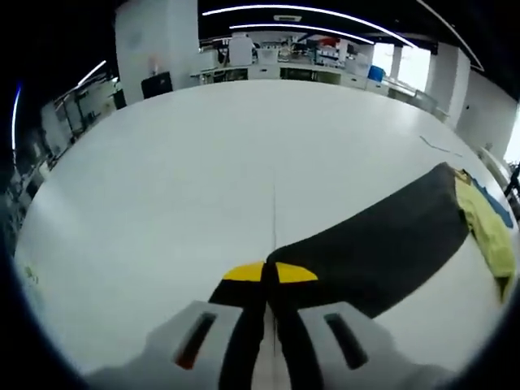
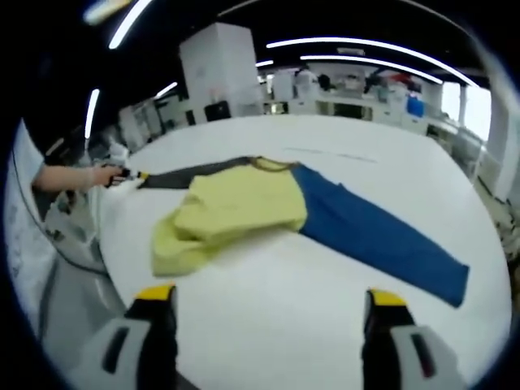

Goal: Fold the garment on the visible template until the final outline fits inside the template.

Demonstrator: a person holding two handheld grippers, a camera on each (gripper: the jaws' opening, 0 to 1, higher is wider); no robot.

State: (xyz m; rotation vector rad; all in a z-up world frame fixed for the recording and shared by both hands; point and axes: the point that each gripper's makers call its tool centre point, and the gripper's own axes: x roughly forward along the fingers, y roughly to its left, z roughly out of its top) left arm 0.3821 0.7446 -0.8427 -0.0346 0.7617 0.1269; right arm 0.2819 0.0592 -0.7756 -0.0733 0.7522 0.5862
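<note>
The garment [image 2: 244, 207] is a long-sleeved top lying on a white table [image 2: 309, 309]. Its middle part is yellow and bunched up in soft folds. One sleeve [image 2: 382, 236] is blue and lies flat and straight, reaching far out to one side. The other sleeve [image 1: 382, 244] is dark grey and stretches out the other way. Its end is pinched between the left gripper [image 1: 270, 276]'s closed yellow-tipped jaws.

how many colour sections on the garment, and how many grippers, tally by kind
garment colour sections: 3 (dark grey sleeve, yellow body, blue sleeve)
grippers: 2 (left gripper, right gripper)
total: 5
</note>
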